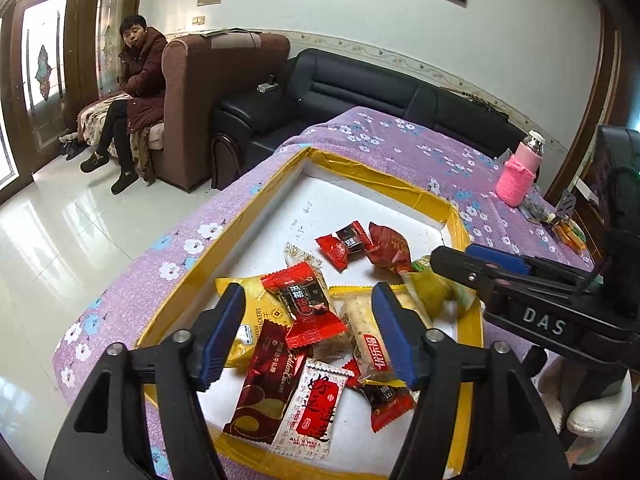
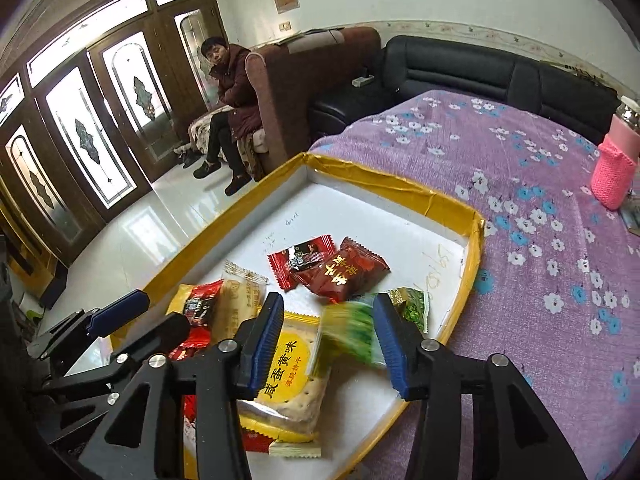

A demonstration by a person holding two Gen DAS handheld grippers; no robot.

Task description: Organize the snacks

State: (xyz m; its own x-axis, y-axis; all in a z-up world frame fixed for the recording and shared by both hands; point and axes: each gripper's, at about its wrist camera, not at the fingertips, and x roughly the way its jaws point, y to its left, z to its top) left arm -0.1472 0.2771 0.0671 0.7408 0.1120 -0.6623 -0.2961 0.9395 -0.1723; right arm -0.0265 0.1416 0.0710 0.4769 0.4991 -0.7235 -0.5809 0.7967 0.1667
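A shallow white box with a yellow-taped rim (image 1: 380, 176) (image 2: 400, 188) lies on the purple cloth and holds several snack packets. My left gripper (image 1: 310, 320) hovers open over a pile: a red packet (image 1: 308, 304), a yellow cracker bag (image 1: 256, 312), a dark red wafer bar (image 1: 264, 380) and a white-and-red packet (image 1: 312, 412). My right gripper (image 2: 330, 320) is open above a yellow biscuit packet (image 2: 288, 364). A blurred green packet (image 2: 348, 332) sits loose between its fingers, near the right pad (image 2: 394, 344). Two red packets (image 2: 340, 272) lie further back.
A purple floral cloth (image 2: 520, 184) covers the table. A bottle in a pink knitted sleeve (image 1: 518, 176) and small items (image 1: 560, 224) stand at the far right. A person sits on a brown armchair (image 1: 200, 92) beside a black sofa (image 1: 360, 88).
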